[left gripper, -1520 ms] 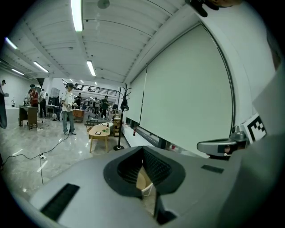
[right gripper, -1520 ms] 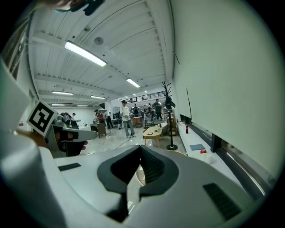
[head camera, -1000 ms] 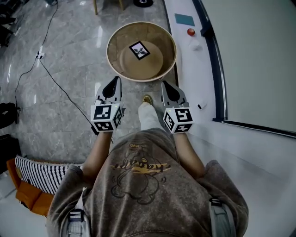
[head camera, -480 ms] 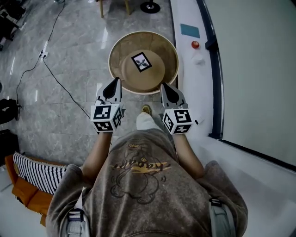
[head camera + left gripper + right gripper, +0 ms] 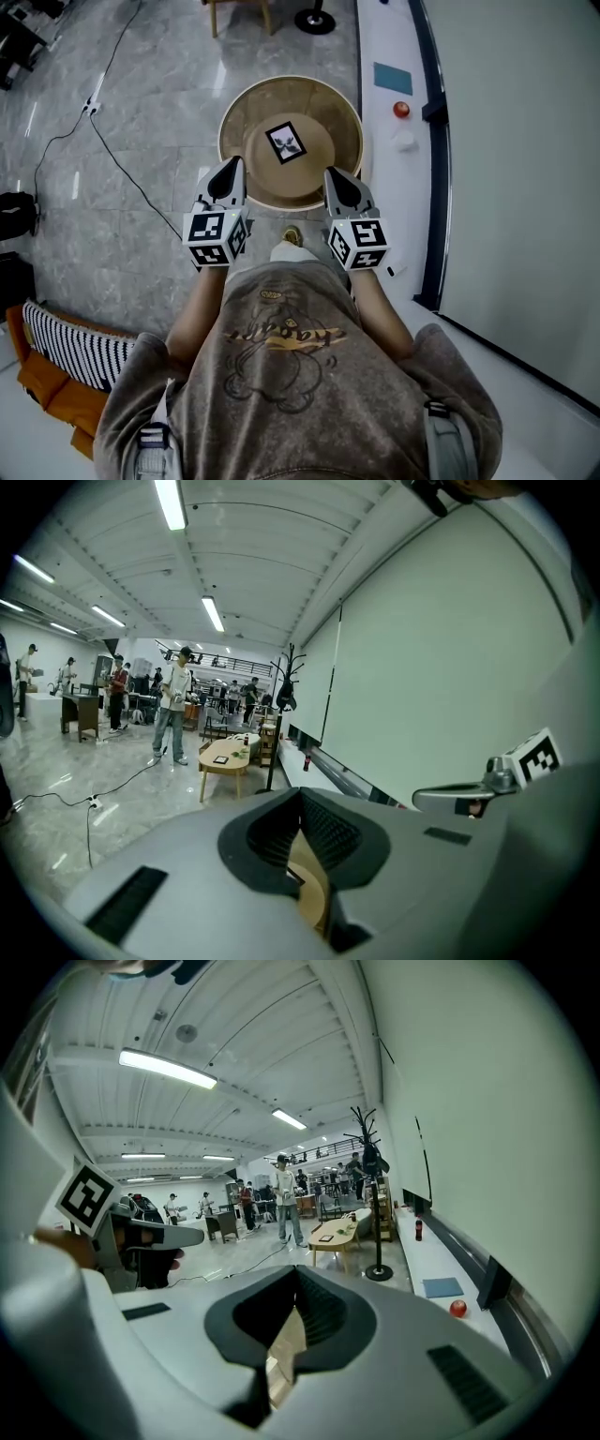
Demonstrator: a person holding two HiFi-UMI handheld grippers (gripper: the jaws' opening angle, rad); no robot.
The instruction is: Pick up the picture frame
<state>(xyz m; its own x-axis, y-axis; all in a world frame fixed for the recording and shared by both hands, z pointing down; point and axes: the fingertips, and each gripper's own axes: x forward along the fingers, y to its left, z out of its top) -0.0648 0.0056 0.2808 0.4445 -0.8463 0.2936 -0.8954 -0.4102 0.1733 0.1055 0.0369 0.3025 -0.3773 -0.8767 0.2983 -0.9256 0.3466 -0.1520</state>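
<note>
A small black picture frame (image 5: 286,142) with a white mat lies flat in the middle of a round wooden table (image 5: 246,111) that has a raised rim. My left gripper (image 5: 228,176) hovers at the table's near left rim, and my right gripper (image 5: 341,186) at its near right rim. Both are shut with nothing in them, and both are short of the frame. In the left gripper view the closed jaws (image 5: 302,855) leave only a sliver of the wooden table showing. The right gripper view shows its jaws (image 5: 284,1335) closed the same way.
A black cable (image 5: 103,150) trails over the marble floor at the left. A white ledge (image 5: 384,169) along the wall at the right carries a red ball (image 5: 401,109) and a blue pad (image 5: 392,78). A coat stand's base (image 5: 314,21) is beyond the table. Several people stand far off.
The person has walked forward: the round table and frame have come closer in the head view, and both shut grippers now reach its near rim.
</note>
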